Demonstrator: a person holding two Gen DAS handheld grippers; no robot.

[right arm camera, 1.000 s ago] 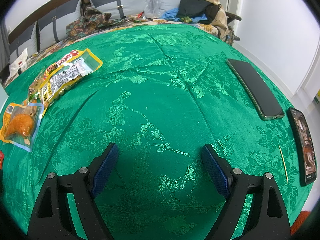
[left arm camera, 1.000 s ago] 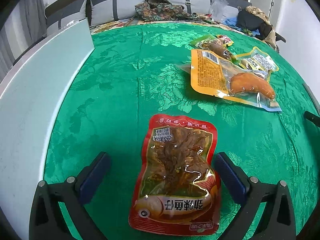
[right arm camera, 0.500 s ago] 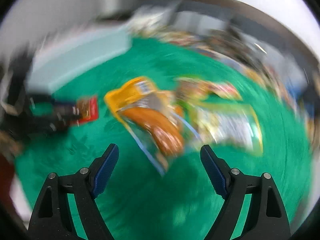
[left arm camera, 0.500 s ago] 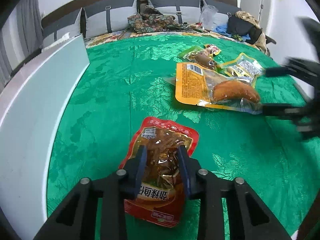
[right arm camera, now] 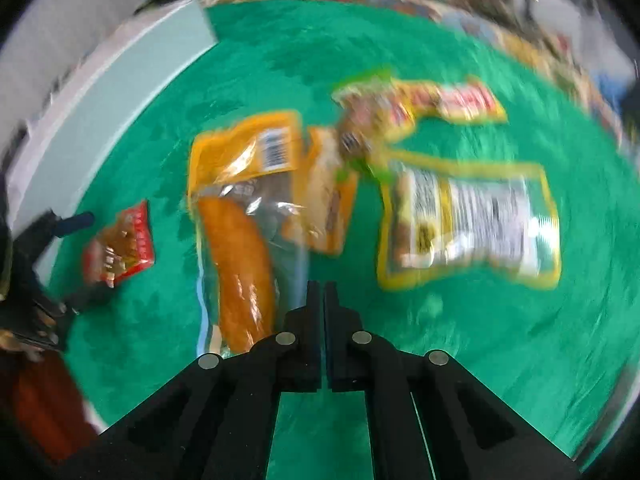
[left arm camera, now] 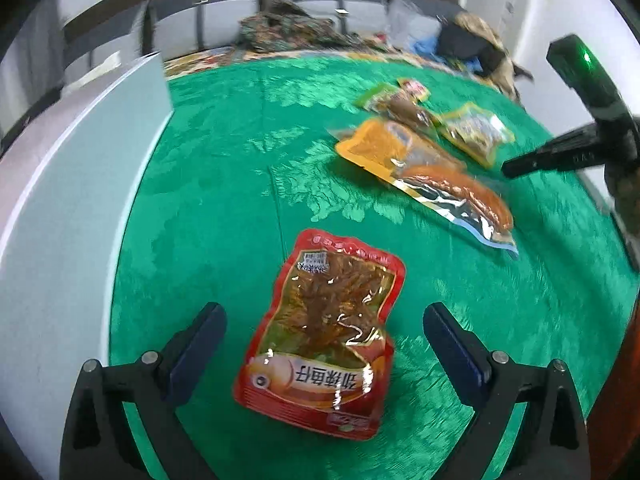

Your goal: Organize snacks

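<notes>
Motion blur is smearing the whole right wrist view; print on the yellow-edged snack pack (right arm camera: 472,224) is reading as streaks. At nine o'clock the left gripper (right arm camera: 60,256) is getting cut off by the edge, red fish pouch (right arm camera: 120,246) partly hidden behind it.

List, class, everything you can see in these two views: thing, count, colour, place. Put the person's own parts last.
red snack pouch: 1, red, on the cloth between the open left tongs
orange snack pouch: 1, orange and clear, mid-cloth
yellow-edged pouch: 1, yellow, right of the orange one
small packets: blurred, count unclear, yellow-green-red, behind those
tablecloth: 1, green
pale box: 1, grey-blue, left edge
left tongs: black, blue pads, open
right tongs: black, shut, empty
</notes>
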